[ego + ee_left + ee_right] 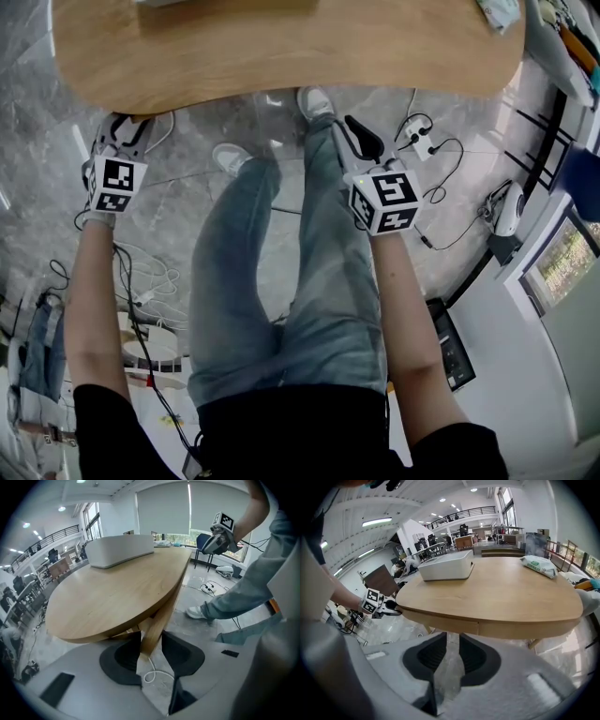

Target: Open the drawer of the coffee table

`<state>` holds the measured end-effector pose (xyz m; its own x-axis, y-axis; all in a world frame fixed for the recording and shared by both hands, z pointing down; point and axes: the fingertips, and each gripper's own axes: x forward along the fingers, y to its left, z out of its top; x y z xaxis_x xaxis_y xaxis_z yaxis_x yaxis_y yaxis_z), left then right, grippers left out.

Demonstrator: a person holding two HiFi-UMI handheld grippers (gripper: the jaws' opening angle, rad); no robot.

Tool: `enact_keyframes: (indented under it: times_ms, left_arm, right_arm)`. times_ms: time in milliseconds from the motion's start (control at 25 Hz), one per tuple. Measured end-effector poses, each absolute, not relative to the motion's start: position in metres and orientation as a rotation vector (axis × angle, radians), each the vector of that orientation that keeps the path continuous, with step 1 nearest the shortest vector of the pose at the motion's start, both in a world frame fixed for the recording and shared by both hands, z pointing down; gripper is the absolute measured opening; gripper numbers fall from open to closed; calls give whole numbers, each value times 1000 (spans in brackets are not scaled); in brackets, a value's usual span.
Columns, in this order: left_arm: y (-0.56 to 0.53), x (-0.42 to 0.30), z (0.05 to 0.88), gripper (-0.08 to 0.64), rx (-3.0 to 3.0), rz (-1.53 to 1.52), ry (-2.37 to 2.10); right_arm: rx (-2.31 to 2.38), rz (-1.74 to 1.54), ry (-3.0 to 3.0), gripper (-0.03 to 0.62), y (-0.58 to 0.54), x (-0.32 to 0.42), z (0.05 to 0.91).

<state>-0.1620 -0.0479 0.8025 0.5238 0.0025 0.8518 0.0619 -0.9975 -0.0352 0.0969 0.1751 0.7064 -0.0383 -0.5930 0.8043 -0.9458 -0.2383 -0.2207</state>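
The oval wooden coffee table point(281, 52) fills the top of the head view. Its drawer front point(450, 623) shows in the right gripper view as a panel in the rim, ending at a vertical seam, and sits flush with the rim. My right gripper point(446, 646) points at that rim from a short way off, its jaws a little apart with only floor between them. My left gripper point(151, 644) is open near the table's narrow end, facing a wooden leg point(154, 625), and holds nothing. In the head view, the left gripper point(124, 129) and right gripper point(356, 127) hang just short of the table's near edge.
A white box point(445, 566) and a packet point(539, 566) lie on the tabletop. The person's legs in jeans point(281, 281) stand between the two grippers. Cables and a power strip point(422, 141) lie on the marble floor at the right, with more cables point(141, 281) at the left.
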Motion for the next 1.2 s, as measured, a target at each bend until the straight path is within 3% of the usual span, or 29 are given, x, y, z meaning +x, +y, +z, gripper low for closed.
enact_keyframes:
  times_ms: [800,1200]
  left_arm:
    - [-46,-172,804,129,-2634,-1486,-192]
    - [-31,-179,804,127,-2640,-1504,-187]
  right_arm:
    - [1826,1204,-1565,84,184,96,721]
    - [1743,1187,-1514,259,179,113,759]
